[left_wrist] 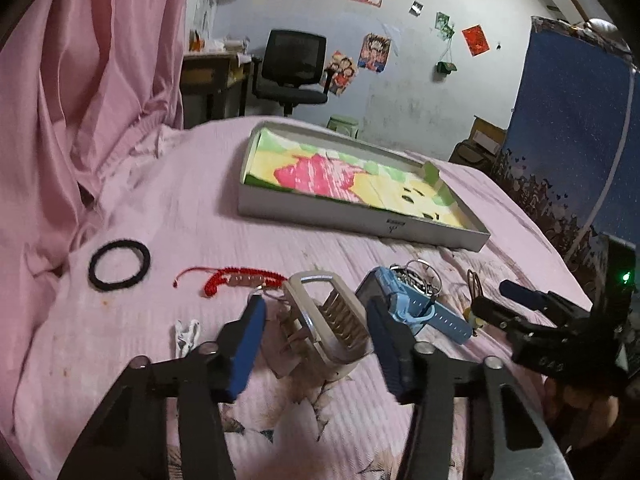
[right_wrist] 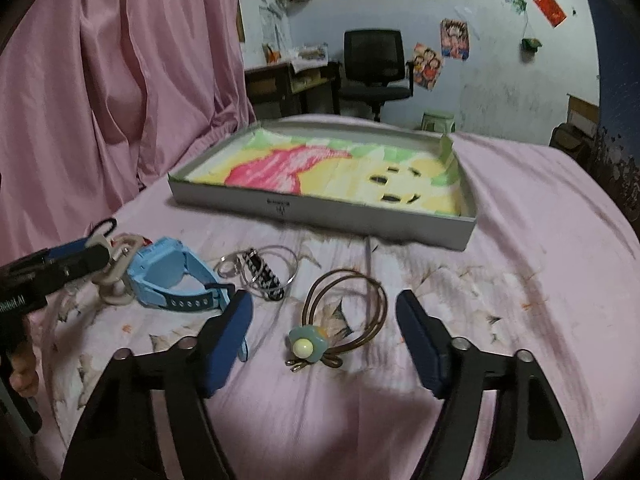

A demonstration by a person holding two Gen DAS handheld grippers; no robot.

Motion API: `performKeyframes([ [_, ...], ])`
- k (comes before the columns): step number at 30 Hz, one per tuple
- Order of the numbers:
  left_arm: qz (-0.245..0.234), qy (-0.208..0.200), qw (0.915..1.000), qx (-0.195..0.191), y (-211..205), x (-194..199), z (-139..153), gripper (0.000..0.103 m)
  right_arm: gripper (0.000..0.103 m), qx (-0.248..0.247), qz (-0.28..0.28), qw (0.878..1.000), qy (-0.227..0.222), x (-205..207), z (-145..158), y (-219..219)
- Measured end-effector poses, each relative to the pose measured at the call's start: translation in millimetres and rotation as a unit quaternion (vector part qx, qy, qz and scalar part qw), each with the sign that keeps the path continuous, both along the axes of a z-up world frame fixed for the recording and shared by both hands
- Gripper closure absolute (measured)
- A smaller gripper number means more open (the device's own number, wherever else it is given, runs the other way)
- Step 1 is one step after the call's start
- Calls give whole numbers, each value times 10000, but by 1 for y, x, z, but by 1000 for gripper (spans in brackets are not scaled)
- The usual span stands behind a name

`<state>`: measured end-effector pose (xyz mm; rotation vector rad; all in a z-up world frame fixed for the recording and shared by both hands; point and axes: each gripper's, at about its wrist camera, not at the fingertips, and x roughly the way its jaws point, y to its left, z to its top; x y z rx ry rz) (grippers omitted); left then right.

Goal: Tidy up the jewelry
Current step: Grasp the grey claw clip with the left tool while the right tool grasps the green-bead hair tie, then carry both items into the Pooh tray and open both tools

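Blue-padded left tongs (left_wrist: 316, 336) stand spread around a beige claw hair clip (left_wrist: 326, 320) lying on the pink bedsheet (left_wrist: 200, 220); the pads sit on either side of the clip, and no contact with it can be made out. Just right of the clip lies a light blue watch (left_wrist: 412, 304) with a bunch of silver rings (left_wrist: 420, 276) behind it. Left of the clip are a red braided bracelet (left_wrist: 236, 278), a black hair tie (left_wrist: 119, 265) and a small white clip (left_wrist: 187, 334).

Right tongs (right_wrist: 324, 326) are also spread, with a brown elastic hair tie (right_wrist: 348, 308) carrying a pale green flower charm (right_wrist: 307, 345) lying on the sheet between the pads, untouched. A black-and-white patterned clip (right_wrist: 262, 274) rests among the silver rings, beside the watch.

Beyond all of it, a shallow grey box (right_wrist: 320, 216) lined with a colourful cartoon print sits on the bed, with no jewelry in it. A pink curtain (right_wrist: 100, 80) hangs at left.
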<state>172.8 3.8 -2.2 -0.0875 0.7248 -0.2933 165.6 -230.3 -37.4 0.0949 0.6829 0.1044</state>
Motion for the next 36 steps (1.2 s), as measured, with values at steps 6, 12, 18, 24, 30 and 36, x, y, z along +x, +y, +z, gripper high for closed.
performKeyframes([
  [6,121,316,9994,22,1,7,-8,60,37,-31,-46,9996,272,7,-16,4],
  [12,225,527,9984,-22,2,11,-11,61,37,14,-114,9986,517,14,-27,1],
  [18,175,569,9982,104,-1,5,-12,79,41,276,-113,9971,695,18,-37,-6],
  [24,192,368,9990,173,1,-7,-7,84,69,336,-5,9976,609,14,-38,-4],
  [30,276,186,9992,214,6,-24,5,84,82,462,116,9983,347,7,-31,-4],
  [36,233,-69,9997,96,4,-29,31,84,82,646,106,9978,-134,-7,-14,-13],
])
